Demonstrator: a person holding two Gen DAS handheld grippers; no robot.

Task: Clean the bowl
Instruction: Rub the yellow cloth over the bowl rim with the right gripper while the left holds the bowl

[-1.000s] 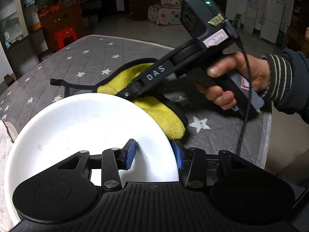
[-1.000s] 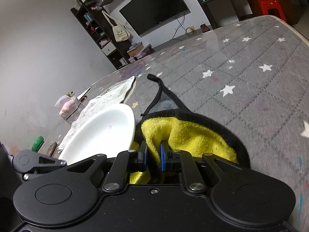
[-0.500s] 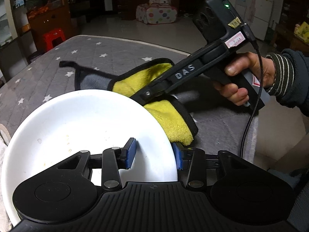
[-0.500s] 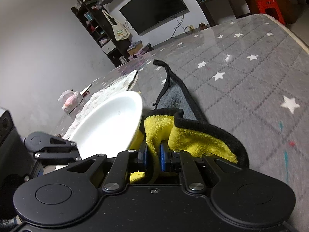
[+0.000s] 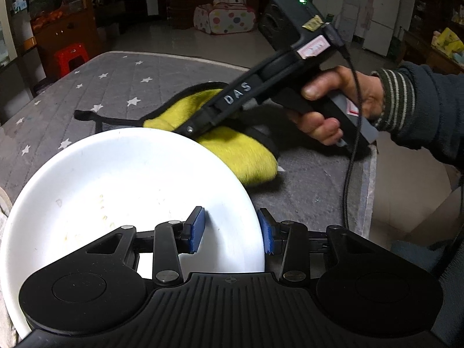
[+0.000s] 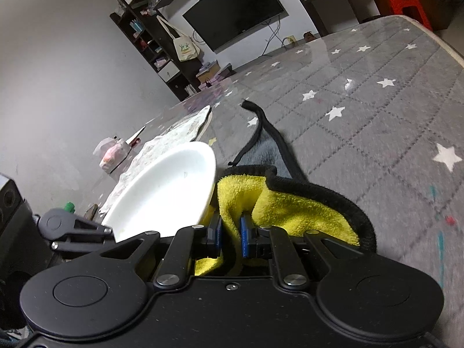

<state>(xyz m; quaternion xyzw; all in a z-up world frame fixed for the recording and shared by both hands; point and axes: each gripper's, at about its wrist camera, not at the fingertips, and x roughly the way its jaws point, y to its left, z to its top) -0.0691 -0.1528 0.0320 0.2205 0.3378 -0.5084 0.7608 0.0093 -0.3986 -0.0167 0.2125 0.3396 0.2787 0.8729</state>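
A white bowl (image 5: 116, 191) with faint food specks is held tilted above the grey star-patterned table (image 5: 116, 87). My left gripper (image 5: 231, 230) is shut on its near rim, one blue pad inside and one outside. In the right wrist view the bowl (image 6: 165, 191) sits left of a yellow cloth (image 6: 290, 208) with black edging. My right gripper (image 6: 231, 233) is shut on a fold of that cloth. From the left wrist view the right gripper (image 5: 197, 123) reaches down to the yellow cloth (image 5: 243, 156) just behind the bowl's far rim, and its tips are hidden there.
The table edge (image 5: 368, 191) runs close on the right, beside a hand and striped sleeve (image 5: 391, 98). A patterned mat (image 6: 174, 133), a clear bag with something pink (image 6: 113, 153) and a green-capped item (image 6: 69, 206) lie beyond the bowl. A red stool (image 5: 71, 58) stands off the table.
The bowl has turned a little and its far rim now sits closer over the yellow cloth. The cloth's black tail has shifted on the table. Both grips are unchanged.
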